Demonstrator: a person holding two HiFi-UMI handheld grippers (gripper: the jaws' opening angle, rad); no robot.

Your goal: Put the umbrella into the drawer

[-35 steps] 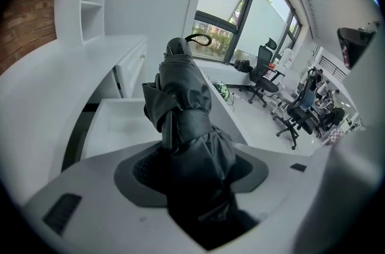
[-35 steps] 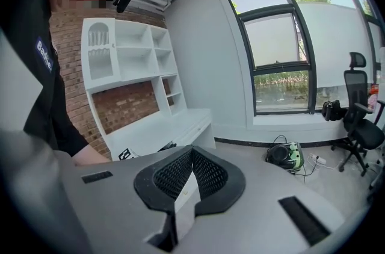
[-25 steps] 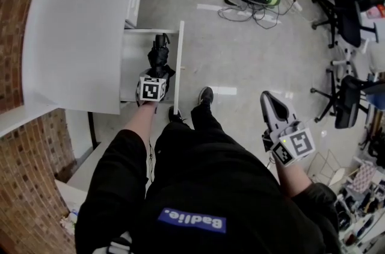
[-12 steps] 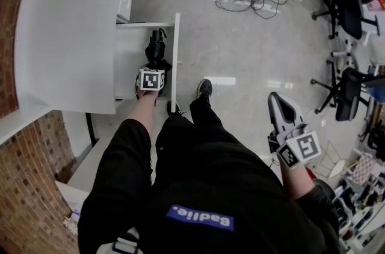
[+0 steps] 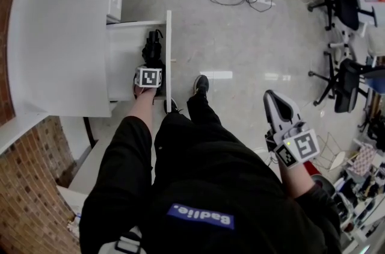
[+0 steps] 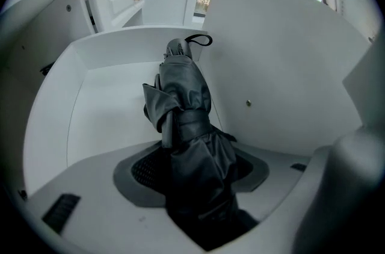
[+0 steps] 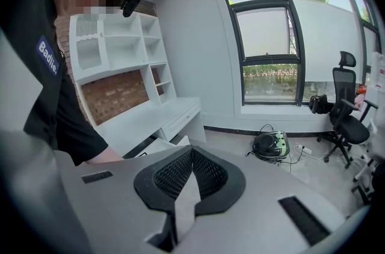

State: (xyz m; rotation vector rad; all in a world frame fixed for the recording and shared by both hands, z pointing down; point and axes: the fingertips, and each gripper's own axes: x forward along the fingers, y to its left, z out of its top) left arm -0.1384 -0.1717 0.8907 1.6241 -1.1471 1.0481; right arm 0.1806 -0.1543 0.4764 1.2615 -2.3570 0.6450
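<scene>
Your left gripper point(image 6: 191, 173) is clamped on the folded umbrella point(image 6: 182, 96), which sits inside the open drawer point(image 6: 99, 120), strap loop far. The fabric looks soft and slick, and likely light, so grip over the stiff shaft. Right gripper point(image 7: 190, 177): closed, empty.

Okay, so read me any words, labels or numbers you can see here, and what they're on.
Blue patch on the black shirt: white lettering, a tag worn by the person, so not read out.
Left cube and right cube: square marker patterns only, no words.
Nothing else readable.
</scene>
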